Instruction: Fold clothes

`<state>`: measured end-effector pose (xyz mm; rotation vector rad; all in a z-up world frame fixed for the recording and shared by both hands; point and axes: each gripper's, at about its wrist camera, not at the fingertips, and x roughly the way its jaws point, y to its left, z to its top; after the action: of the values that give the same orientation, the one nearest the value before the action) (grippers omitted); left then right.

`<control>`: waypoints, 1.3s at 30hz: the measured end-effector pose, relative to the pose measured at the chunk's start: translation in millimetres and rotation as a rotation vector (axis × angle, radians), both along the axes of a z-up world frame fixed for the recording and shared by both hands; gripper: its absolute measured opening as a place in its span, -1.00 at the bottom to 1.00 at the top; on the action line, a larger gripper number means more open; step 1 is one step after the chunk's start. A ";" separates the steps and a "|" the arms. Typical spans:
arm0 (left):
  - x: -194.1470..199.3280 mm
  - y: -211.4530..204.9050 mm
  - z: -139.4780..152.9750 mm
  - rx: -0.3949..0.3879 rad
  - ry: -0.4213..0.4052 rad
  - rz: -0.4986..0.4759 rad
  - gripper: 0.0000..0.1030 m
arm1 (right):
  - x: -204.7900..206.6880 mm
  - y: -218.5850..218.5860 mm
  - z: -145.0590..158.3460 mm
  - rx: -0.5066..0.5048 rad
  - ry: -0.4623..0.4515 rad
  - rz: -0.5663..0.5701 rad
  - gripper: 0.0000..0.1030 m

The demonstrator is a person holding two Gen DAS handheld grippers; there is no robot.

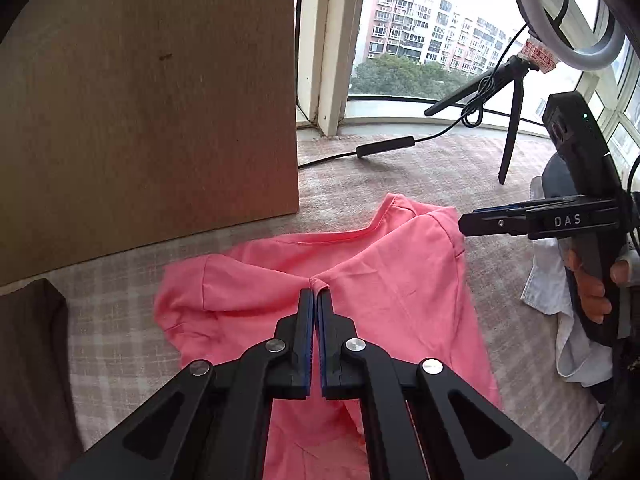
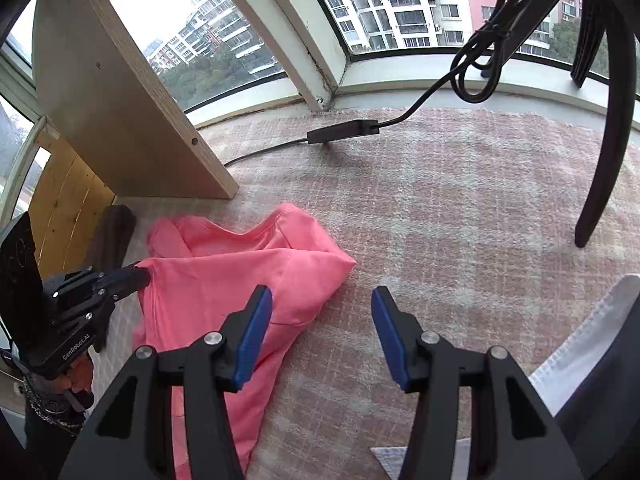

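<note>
Through your left wrist camera, the left tool [image 1: 316, 300] is pressed together on a small pinched ridge of the pink garment [image 1: 360, 264], which lies crumpled on the checked cloth of the bench [image 1: 460, 172], just in front of the upright wooden board [image 1: 148, 100]. The neckline seam curves across the far side of the garment, toward the window [image 1: 420, 32], and a sleeve bulges out on the board's side. Beyond the garment's far corner, the right tool [image 1: 464, 224] reaches in from the edge of the frame, its tip close to the fabric; from this angle you cannot tell how its jaws stand. A white cloth [image 1: 548, 280] sits bunched behind it. Through your right wrist camera, the right tool [image 2: 322, 300] stands spread with nothing between its blue pads [image 2: 256, 332], hovering over bare bench just beside the garment's pointed corner [image 2: 344, 266]. On the far side of the garment from it, the left tool [image 2: 140, 276] bites the fabric edge. The fold looks barely begun: one hold is set and the garment is still rumpled. The next move likely calls for you to bring the spread tool over to that near corner, close on it, then lift and draw both holds apart so the cloth flattens before you fold it over.
</note>
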<state>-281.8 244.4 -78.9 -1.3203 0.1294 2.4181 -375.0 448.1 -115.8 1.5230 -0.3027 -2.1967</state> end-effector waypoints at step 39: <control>108.1 -94.5 96.5 0.008 0.139 0.094 -0.65 | 37.0 -33.5 21.8 0.086 0.053 0.182 -0.81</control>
<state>-173.7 149.9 17.6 -1.1783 0.0967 2.5864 -338.0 414.6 -94.0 1.4723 -0.0510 -2.1261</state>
